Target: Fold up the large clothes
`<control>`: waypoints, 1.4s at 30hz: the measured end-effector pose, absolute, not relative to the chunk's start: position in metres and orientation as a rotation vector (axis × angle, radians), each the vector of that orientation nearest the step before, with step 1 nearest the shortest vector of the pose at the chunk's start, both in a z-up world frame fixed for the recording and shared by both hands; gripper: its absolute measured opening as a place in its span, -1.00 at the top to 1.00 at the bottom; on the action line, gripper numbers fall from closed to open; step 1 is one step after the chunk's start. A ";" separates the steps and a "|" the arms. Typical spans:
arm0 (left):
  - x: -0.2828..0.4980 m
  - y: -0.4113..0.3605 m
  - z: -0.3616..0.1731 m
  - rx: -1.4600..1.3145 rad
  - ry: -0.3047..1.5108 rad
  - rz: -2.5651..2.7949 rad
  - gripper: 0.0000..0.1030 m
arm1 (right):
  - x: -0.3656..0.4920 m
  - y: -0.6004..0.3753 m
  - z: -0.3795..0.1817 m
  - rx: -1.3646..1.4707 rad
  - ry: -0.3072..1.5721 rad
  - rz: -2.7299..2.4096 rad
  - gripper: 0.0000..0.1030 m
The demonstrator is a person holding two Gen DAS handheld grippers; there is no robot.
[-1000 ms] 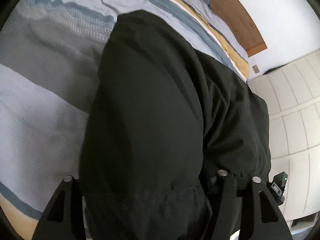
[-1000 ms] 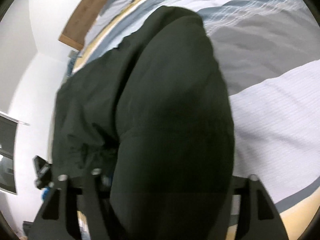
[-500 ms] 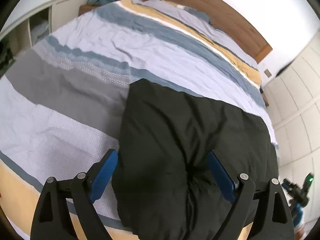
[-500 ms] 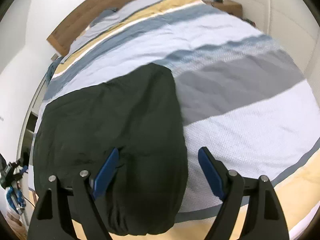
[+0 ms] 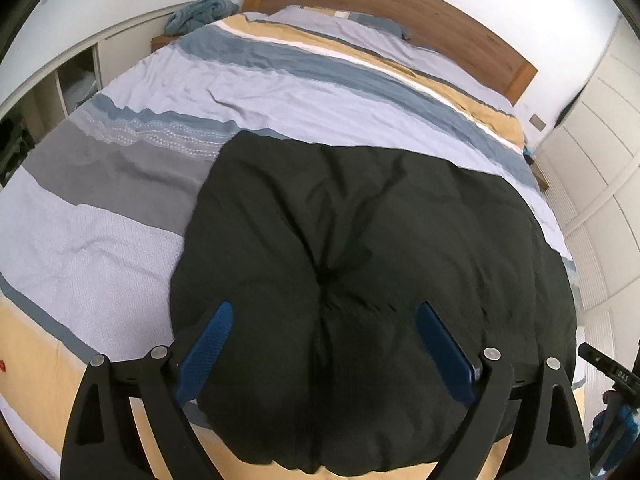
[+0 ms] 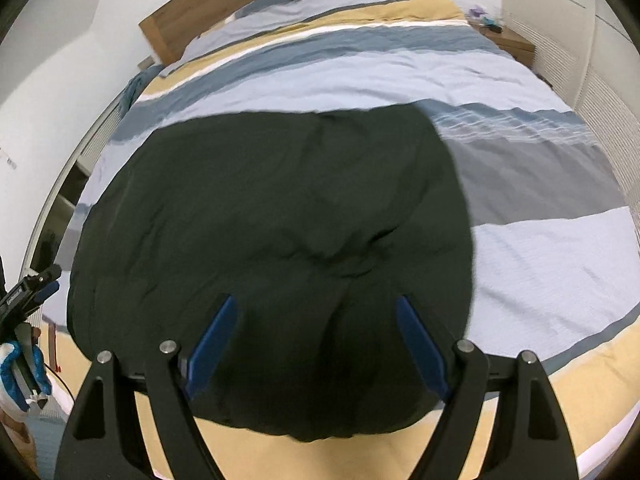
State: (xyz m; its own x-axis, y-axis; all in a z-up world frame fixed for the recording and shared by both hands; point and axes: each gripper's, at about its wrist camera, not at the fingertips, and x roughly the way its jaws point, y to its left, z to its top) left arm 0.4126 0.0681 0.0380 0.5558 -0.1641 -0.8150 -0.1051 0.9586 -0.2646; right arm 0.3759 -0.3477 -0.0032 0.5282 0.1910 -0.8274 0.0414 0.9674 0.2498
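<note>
Nearest, in the left wrist view, left gripper (image 5: 322, 316) tipped steeply downward, black frame and blue ridged pads, jaws wide and opening a little further, nothing clamped, only dark cloth lying below the gap. Likewise in the right wrist view, right gripper (image 6: 316, 312) angled down at a similar pitch, jaws spread wide and empty, pads clear of the fabric. Beneath both, black garment (image 5: 372, 264) lying folded on the bed (image 5: 104, 216), near the foot end, long axis running side to side across the mattress rather than toward the headboard; near edge rounded and bulging, far edge fairly straight. Matte, slightly puffy cloth, with soft creases gathering into a dimple near the middle. At the edge of the right wrist view, a blue-and-white gloved hand (image 6: 24, 372) gripping the other tool's handle. Farther off, striped duvet in bands of pale lilac, grey, slate blue, white and tan, partly textured weave, lightly wrinkled. Beyond that, pillows against a wooden headboard (image 5: 400, 8), a crumpled blue cloth (image 5: 200, 14) beside it, white panelled wardrobe doors (image 5: 592, 184) at one side.
</note>
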 end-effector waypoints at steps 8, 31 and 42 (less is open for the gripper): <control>0.399 0.039 0.049 -0.224 0.982 -0.011 -0.99 | 0.353 -0.310 0.017 0.196 1.005 0.112 -0.58; 0.376 -0.009 0.136 -0.036 0.847 0.014 -0.99 | 0.325 -0.279 0.098 0.120 0.858 0.101 -0.58; 0.364 -0.013 0.148 -0.023 0.822 0.014 -0.99 | 0.316 -0.276 0.093 0.119 0.867 0.100 -0.58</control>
State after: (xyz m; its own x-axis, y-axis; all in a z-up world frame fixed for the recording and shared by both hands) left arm 0.3639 -0.0129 0.1476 0.6808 0.0032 -0.7324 -0.0211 0.9997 -0.0152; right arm 0.3155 -0.2756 0.0934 0.6428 0.1360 -0.7539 -0.0392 0.9887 0.1449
